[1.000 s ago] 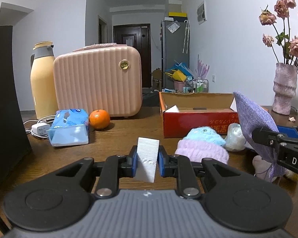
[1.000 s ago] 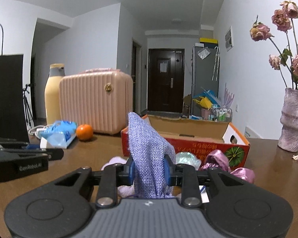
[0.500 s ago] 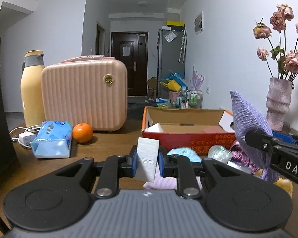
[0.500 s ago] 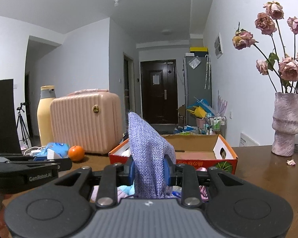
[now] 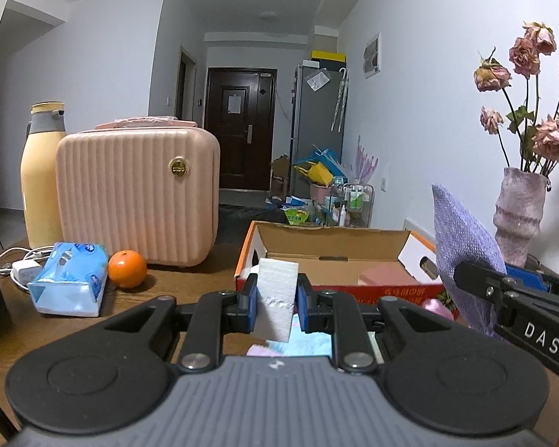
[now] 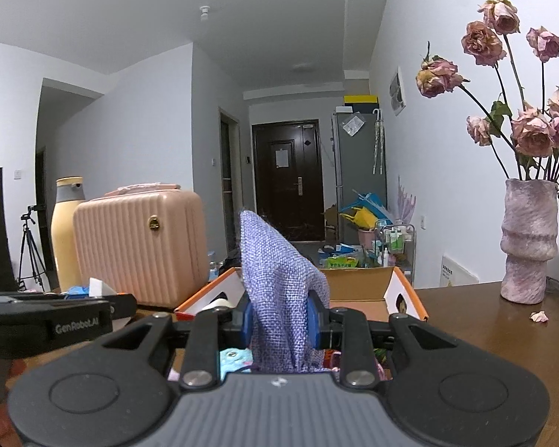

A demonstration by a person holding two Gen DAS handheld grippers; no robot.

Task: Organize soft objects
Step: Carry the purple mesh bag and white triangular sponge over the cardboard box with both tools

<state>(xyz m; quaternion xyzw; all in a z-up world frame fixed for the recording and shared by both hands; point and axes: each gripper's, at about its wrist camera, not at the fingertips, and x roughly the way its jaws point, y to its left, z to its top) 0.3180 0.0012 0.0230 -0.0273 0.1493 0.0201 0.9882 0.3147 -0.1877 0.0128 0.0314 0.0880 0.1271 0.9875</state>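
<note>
A wooden bench [image 5: 175, 294] carries an open cardboard box [image 5: 335, 260] with an orange rim, standing ahead of both your claws. To its left sit a pink ribbed case [image 5: 138, 197], a yellow flask [image 5: 41, 178], a blue tissue pack [image 5: 69, 283] and an orange [image 5: 127, 269]; a vase of dried roses [image 6: 529, 242] stands to the right.

Your right claw [image 6: 279, 322] is clamped on a lilac woven cloth [image 6: 275, 272], which rises to a limp point above the pads and hangs bunched below. Your left claw [image 5: 276, 303] is clamped on a white foam block [image 5: 275, 298], tilted, with a rough crumbled line across its face.

Both pieces are held up just short of the box, so the step in hand looks like dropping them in. Carry each claw over the rim before letting go, and lower the cloth so its trailing end lands inside. Release the foam gently; it looks light and may bounce. More soft things, one pale blue, lie on the bench beneath the claws.
</note>
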